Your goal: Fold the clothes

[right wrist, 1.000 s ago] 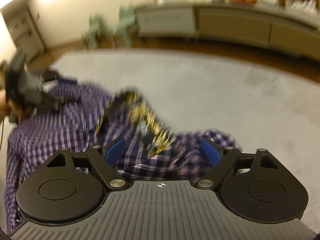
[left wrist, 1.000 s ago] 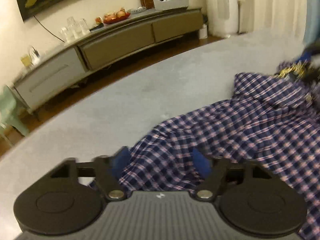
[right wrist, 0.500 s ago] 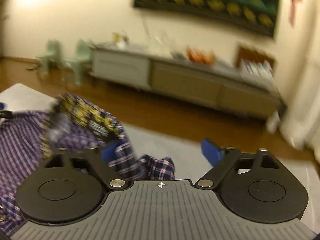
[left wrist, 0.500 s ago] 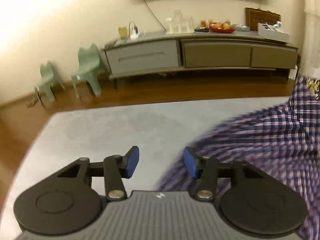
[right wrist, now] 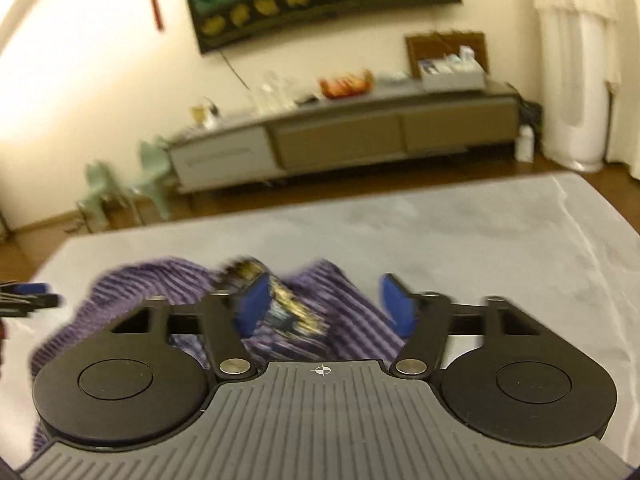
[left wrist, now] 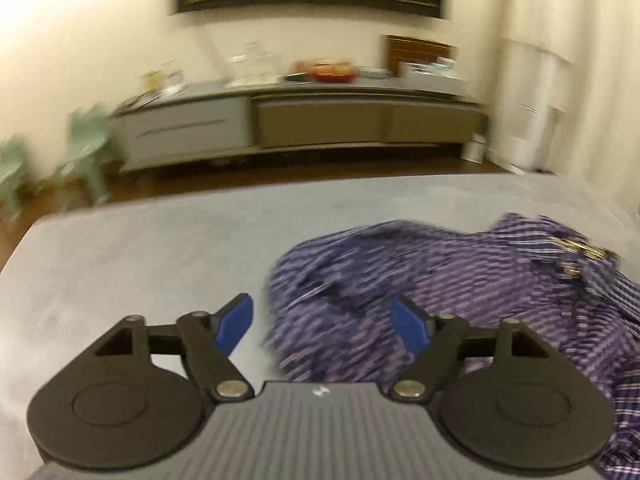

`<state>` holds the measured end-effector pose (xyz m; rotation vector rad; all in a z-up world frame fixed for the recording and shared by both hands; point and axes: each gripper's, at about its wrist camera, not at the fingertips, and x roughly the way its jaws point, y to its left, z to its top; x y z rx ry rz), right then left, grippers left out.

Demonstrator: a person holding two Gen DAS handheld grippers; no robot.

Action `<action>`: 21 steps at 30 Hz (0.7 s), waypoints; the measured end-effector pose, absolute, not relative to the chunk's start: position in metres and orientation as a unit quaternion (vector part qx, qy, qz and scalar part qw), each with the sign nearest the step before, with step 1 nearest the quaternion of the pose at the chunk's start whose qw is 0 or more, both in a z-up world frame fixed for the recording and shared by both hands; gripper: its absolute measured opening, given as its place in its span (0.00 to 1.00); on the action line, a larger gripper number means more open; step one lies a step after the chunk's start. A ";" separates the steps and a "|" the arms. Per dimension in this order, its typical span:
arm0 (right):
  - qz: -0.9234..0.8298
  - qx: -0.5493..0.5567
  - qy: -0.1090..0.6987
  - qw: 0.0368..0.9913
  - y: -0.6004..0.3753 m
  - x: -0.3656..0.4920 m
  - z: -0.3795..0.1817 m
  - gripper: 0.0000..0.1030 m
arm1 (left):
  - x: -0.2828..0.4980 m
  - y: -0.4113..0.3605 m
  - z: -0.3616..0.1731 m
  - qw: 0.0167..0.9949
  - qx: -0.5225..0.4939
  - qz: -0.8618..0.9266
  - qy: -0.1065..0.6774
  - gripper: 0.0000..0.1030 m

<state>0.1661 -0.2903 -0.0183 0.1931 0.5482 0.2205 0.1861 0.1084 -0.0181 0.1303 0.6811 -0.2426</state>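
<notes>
Left gripper (left wrist: 322, 322) is opening, its blue pads pinching nothing, the plaid shirt (left wrist: 460, 280) lying crumpled just ahead and to its right on the grey bed (left wrist: 140, 248). Right gripper (right wrist: 320, 306) is hanging spread and empty above the same heap, near the patterned collar (right wrist: 280, 304). The risk I'm seeing: with the cloth bunched, a blind pinch could be catching two layers, dragging the heap instead of one edge.

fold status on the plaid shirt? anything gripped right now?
Done: nothing visibly folded; the plaid shirt lies rumpled in a heap on the grey surface. In hand: nothing. The left gripper is opening with no cloth pinched between its pads; the right gripper is open above the shirt's patterned collar lining. Left: spread it flat, then make every fold.
</notes>
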 end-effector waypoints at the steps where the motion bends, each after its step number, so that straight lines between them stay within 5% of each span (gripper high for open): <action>1: 0.116 0.108 0.266 0.951 -0.285 0.167 -0.021 0.87 | 0.189 0.093 -0.017 0.932 0.085 -0.132 0.328 0.85; 8: 0.136 0.134 0.324 0.927 -0.270 0.208 -0.075 0.84 | 0.284 0.035 -0.055 0.913 0.213 -0.131 0.322 0.85; 9: 0.144 0.130 0.332 0.923 -0.269 0.213 -0.080 0.76 | 0.299 0.032 -0.065 0.908 0.222 -0.132 0.330 0.85; 10: 0.153 0.129 0.345 0.917 -0.269 0.218 -0.083 0.52 | 0.309 0.030 -0.074 0.901 0.225 -0.142 0.343 0.81; 11: 0.161 0.128 0.358 0.911 -0.268 0.223 -0.086 0.38 | 0.316 0.029 -0.083 0.892 0.225 -0.159 0.359 0.78; 12: 0.169 0.126 0.371 0.904 -0.267 0.227 -0.089 0.14 | 0.323 0.029 -0.092 0.882 0.224 -0.176 0.375 0.48; 13: 0.170 0.111 0.373 0.905 -0.266 0.229 -0.089 0.11 | 0.324 0.035 -0.092 0.885 0.209 -0.176 0.377 0.00; 18: 0.190 0.064 0.251 0.947 -0.244 0.236 -0.048 0.06 | 0.306 0.105 -0.054 0.942 0.050 -0.087 0.321 0.01; 20: 0.194 0.076 0.182 0.961 -0.241 0.232 -0.031 0.36 | 0.295 0.158 -0.043 0.949 -0.053 0.001 0.312 0.01; 21: 0.178 0.075 0.181 0.964 -0.243 0.231 -0.028 0.82 | 0.291 0.173 -0.047 0.944 -0.065 0.012 0.324 0.01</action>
